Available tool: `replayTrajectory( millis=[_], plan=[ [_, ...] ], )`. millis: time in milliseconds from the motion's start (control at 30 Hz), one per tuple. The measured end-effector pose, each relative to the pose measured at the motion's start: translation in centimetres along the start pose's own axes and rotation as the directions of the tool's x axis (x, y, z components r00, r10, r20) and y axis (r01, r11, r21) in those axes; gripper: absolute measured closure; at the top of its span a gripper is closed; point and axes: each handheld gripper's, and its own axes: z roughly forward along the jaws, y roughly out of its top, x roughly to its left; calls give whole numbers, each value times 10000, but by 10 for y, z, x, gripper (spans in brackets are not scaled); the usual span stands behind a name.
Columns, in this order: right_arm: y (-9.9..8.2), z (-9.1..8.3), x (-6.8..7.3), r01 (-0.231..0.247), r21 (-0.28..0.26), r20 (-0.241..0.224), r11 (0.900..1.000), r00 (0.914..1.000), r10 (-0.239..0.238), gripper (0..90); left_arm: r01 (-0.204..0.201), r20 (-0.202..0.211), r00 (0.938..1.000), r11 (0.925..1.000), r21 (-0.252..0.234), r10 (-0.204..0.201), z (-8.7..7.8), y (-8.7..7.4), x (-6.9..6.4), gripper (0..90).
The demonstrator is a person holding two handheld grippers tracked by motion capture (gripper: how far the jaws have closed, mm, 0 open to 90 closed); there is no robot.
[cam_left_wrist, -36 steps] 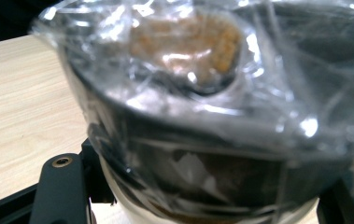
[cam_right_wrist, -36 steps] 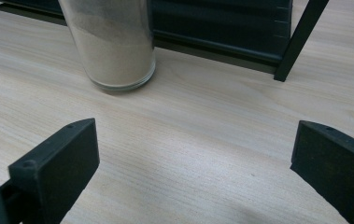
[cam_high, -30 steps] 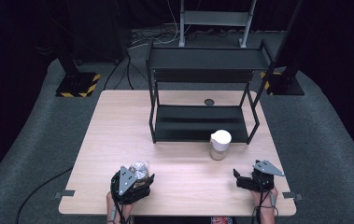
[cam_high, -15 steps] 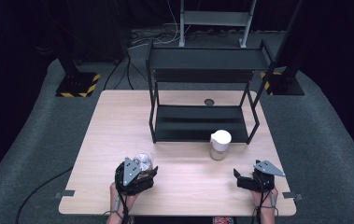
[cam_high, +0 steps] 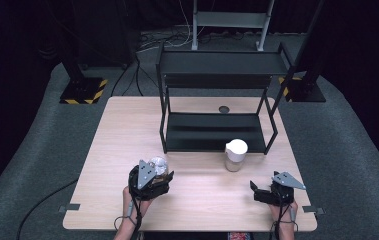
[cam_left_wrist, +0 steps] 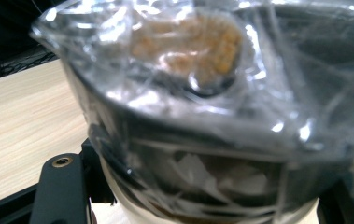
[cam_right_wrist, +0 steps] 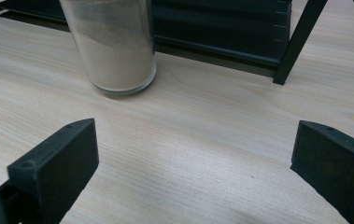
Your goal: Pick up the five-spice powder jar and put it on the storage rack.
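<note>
Near the table's front left edge, I have my left gripper clenched on a film-wrapped jar, held just above the wood. My right gripper rests at the front right with jaws spread wide, holding nothing. I judge the slick, crinkled wrap the hazard: the jar could slide in the jaws if I tilt or swing it toward the black rack, or clip the powder jar standing before it.

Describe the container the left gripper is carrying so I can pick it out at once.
Start at the wooden table, near edge, left of the black shelf rack. The left gripper is shut on a round container covered with crinkled clear film. The powder jar by the rack stands free under a white lid.
</note>
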Motion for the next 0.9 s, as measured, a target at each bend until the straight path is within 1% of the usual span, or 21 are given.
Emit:
replayTrajectory(
  millis=[67,133,433,467,700,867,900],
  plan=[
    [0,0,0,-5,8,13,10000,10000,5,0,-124,38,9999,9999,-12,124,3,4,0,304],
    [0,0,0,-15,0,12,10000,10000,15,0,-163,18,9999,9999,-48,163,5,6,1,305],
    [-1,0,0,-28,-49,-15,10000,10000,28,0,-137,-4,9999,9996,-258,137,9,15,3,304],
    [-1,0,0,-31,-41,-10,10000,10000,31,0,-203,15,9998,9994,-296,204,10,18,3,305],
    [-1,0,0,-55,-54,2,10000,10000,55,0,-416,64,9991,9988,-270,418,15,29,6,305],
    [-1,0,-1,-59,-67,-20,10000,10000,59,0,-405,80,9991,9988,-276,407,19,34,7,304],
    [-1,0,-1,-57,-68,-14,10000,10000,57,0,-446,101,9989,9987,-239,448,20,38,7,305]
  ],
)
